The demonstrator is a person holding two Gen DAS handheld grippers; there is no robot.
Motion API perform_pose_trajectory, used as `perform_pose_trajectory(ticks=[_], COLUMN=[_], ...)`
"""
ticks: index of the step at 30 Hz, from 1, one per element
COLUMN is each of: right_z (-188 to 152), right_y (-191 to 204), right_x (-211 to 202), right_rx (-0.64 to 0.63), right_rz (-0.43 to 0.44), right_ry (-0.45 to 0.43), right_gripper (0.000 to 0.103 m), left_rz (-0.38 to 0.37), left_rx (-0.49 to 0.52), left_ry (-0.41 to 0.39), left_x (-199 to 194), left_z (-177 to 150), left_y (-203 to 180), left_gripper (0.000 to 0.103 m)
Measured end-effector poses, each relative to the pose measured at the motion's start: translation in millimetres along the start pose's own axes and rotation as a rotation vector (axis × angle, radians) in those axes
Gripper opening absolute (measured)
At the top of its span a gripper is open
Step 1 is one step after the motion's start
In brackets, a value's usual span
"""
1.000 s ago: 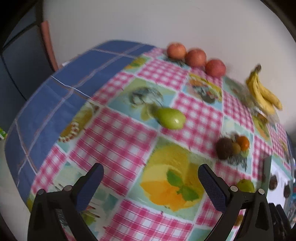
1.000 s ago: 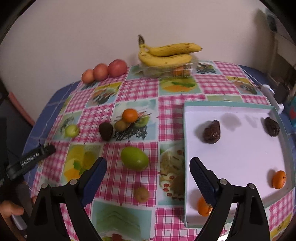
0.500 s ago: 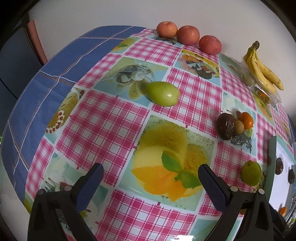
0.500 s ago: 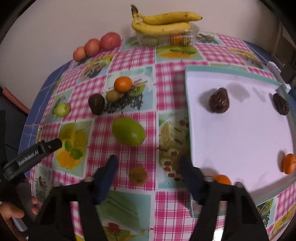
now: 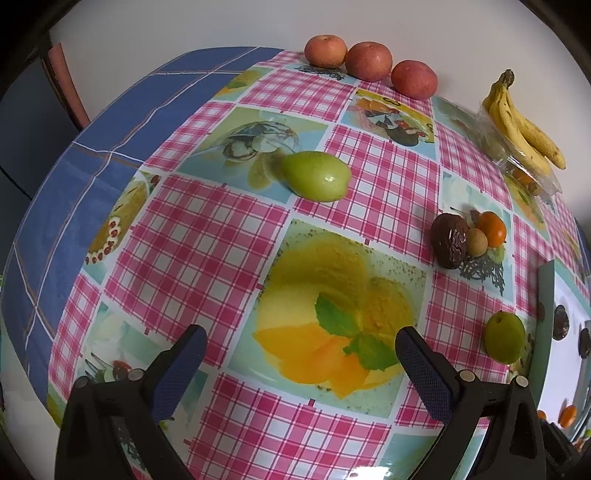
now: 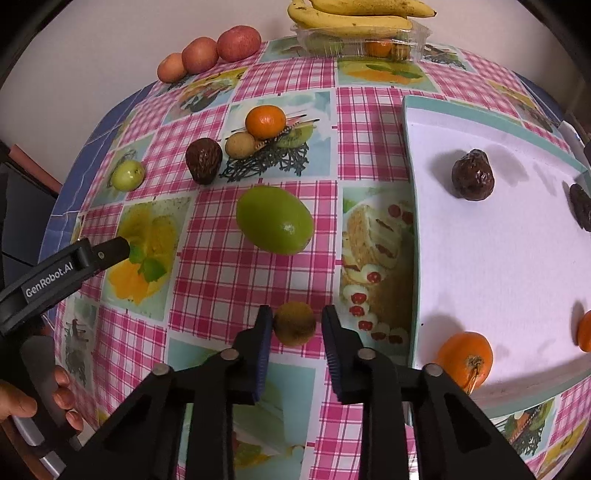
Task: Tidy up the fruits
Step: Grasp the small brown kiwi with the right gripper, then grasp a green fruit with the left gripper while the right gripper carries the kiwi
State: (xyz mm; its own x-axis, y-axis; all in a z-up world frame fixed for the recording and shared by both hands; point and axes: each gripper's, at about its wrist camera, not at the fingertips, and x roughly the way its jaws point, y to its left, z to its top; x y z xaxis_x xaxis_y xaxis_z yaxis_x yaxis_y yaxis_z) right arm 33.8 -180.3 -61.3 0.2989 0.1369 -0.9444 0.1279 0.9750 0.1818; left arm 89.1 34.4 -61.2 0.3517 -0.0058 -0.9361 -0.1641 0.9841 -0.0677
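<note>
the right gripper (image 6: 294,325) pinches the kiwi (image 6: 294,328) near the tray (image 6: 410,110), likely bound there; the left gripper (image 5: 301,354) waits spread.

Pink-and-white checked oilcloth tablecloth (image 6: 236,280) with pale-blue squares of printed food pictures; blue border at its far left. Beside the white foam tray with teal rim (image 6: 413,229): large glossy green oval fruit (image 6: 275,220), small fuzzy brown-green round fruit (image 6: 294,323). On the tray: 2 dark-brown wrinkled fruits (image 6: 472,175), orange mandarins (image 6: 465,360). Farther from the tray: 3 red-orange apples (image 6: 207,53), yellow bananas (image 6: 354,14).
</note>
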Motion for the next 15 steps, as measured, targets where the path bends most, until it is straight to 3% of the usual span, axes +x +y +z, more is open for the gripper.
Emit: perform_pose_trajectory(ticks=[4, 9, 12, 15], right_z=[2, 6, 10, 11], right_y=[-2, -11, -27, -47], right_x=[-9, -28, -45, -62], right_rx=[0.016, 0.046, 0.099, 0.139], right_rz=[0.024, 0.015, -0.023, -0.118], right_ry=[-0.036, -0.119, -0.188, -0.257], right_gripper=[0.025, 0.025, 0.025, 0.025], left_rz=[-0.017, -0.109, -0.147, -0.202], left_rx=[0.005, 0.001, 0.021, 0.032], left_ry=[0.001, 0.026, 0.013, 0.002], left_x=[-1, -1, -3, -7], left_z=[-1, -2, -4, -4], left_y=[-2, -7, -16, -26], left_gripper=[0.103, 0.103, 0.101, 0.091])
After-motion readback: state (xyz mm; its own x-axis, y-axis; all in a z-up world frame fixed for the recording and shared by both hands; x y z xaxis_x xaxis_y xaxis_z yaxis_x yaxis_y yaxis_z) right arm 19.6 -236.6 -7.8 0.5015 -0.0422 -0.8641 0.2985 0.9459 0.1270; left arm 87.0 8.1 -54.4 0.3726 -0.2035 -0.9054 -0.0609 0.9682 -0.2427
